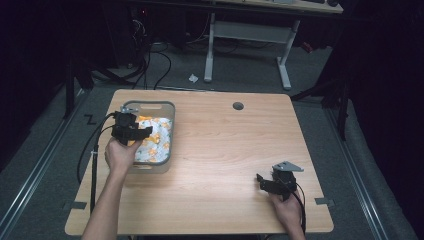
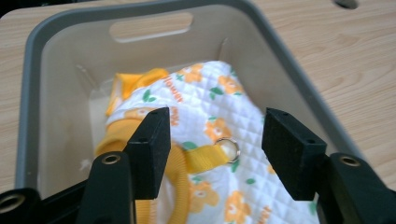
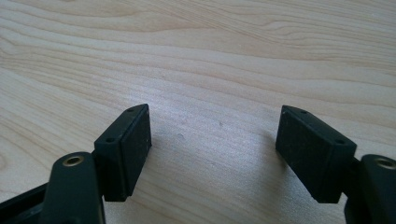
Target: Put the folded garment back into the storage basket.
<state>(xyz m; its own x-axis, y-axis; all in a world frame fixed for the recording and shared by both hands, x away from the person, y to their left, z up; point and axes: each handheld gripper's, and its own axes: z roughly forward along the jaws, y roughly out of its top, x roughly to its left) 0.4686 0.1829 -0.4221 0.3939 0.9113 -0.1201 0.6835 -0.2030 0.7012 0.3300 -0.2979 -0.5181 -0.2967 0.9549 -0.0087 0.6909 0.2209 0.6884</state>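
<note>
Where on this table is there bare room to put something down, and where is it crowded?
The wooden table is bare between the grey bin and the right gripper, and across its far side around the round hole. The near middle edge, between the two forearms, is free too. The crowded part is the bin, holding the flowered quilted cloth, with the left gripper over it.

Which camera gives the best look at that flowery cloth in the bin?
The left gripper view: the quilted cloth appears close, with orange flowers and yellow trim. The high view shows it small, partly hidden. The right gripper view faces bare table.
</note>
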